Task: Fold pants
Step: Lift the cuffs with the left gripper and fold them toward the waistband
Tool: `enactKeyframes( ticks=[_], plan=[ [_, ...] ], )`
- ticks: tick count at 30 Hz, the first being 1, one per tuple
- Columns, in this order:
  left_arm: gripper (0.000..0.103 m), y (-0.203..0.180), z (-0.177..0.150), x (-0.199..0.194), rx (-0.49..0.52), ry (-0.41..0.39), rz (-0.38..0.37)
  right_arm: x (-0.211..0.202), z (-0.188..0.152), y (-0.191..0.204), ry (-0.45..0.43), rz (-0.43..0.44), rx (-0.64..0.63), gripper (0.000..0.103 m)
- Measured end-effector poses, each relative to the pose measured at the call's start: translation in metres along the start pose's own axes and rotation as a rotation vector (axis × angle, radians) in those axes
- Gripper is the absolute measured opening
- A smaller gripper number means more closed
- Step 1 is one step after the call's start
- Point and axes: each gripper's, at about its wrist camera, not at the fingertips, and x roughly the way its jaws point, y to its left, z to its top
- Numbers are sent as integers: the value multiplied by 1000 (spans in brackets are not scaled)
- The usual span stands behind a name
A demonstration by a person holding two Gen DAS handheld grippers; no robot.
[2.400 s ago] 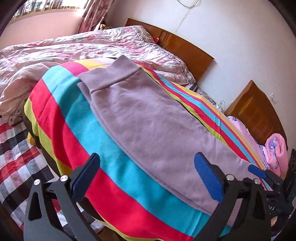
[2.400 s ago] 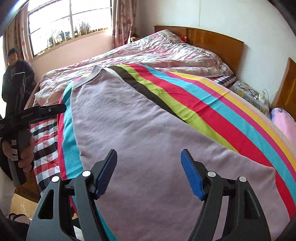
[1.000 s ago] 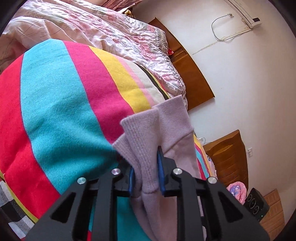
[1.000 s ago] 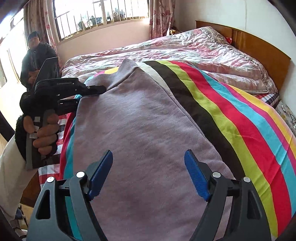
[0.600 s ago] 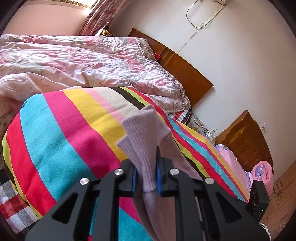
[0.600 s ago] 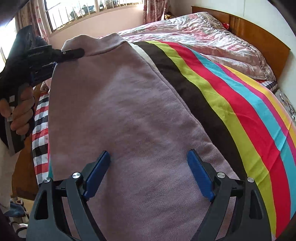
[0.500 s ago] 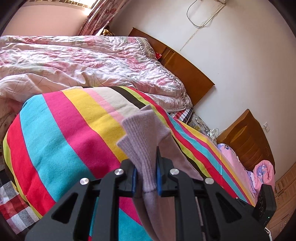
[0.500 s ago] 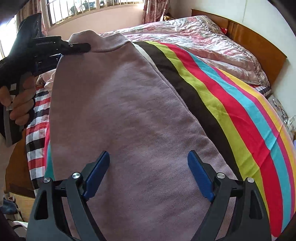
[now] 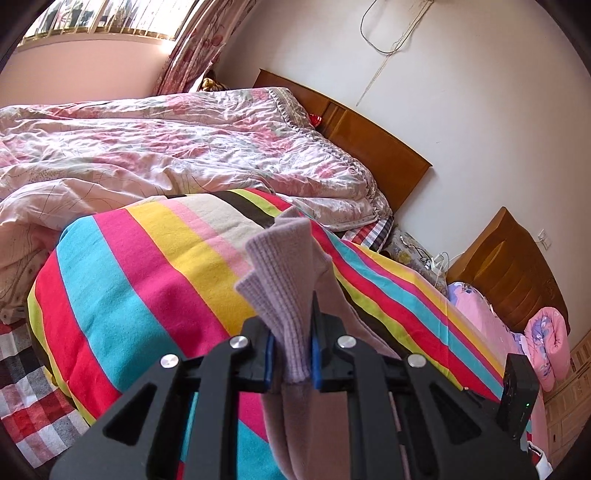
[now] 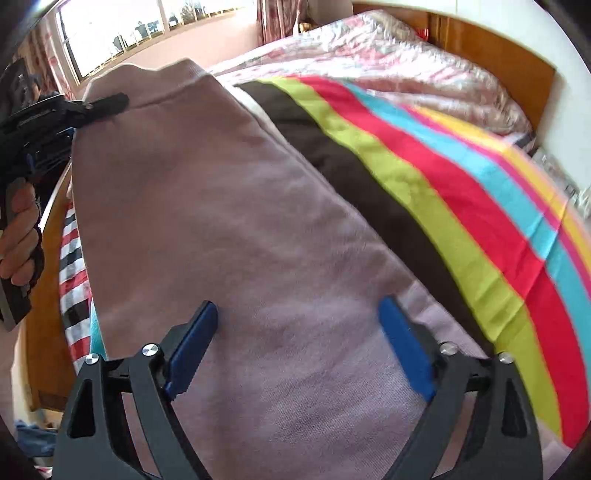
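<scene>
In the left wrist view, the left gripper [image 9: 291, 354] is closest to the camera, and its two blue pads are pinching the ribbed hem of the pants [image 9: 284, 280]. The mauve knitted cloth stands up in a bunch above the pads and also hangs down between the black fingers. Behind it lies the striped blanket [image 9: 122, 295], with bands of red, turquoise, pink and yellow, and the rest of the pants goes down to the right over this blanket. Further back is a crumpled pink floral quilt [image 9: 177, 147], then a wooden headboard [image 9: 373, 147] against the white wall.

In the right wrist view, the right gripper [image 10: 299, 347] is near the camera with its jaws spread wide and opening further. The pants [image 10: 229, 221] lie flat on the blanket under the jaws, but the blue pads do not press on the cloth. To the right of the pants, the stripes of the blanket [image 10: 461, 206] run away diagonally. At the far left corner of the pants, the left gripper [image 10: 107, 105] holds the hem lifted, and a hand [image 10: 18, 236] grips its handle. Behind is a bright window [image 10: 147, 26]
</scene>
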Motion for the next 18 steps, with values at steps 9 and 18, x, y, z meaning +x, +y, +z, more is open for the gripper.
enactKeyframes(
  ticks=[9,18],
  plan=[
    [13,-164,-52,-68,328,-88,-207,-180,-92,-75,-355,58,408,92],
    [21,-298,-283,-6,916,222,-301,-274,-227,-140,-492,-20,745,92]
  ],
)
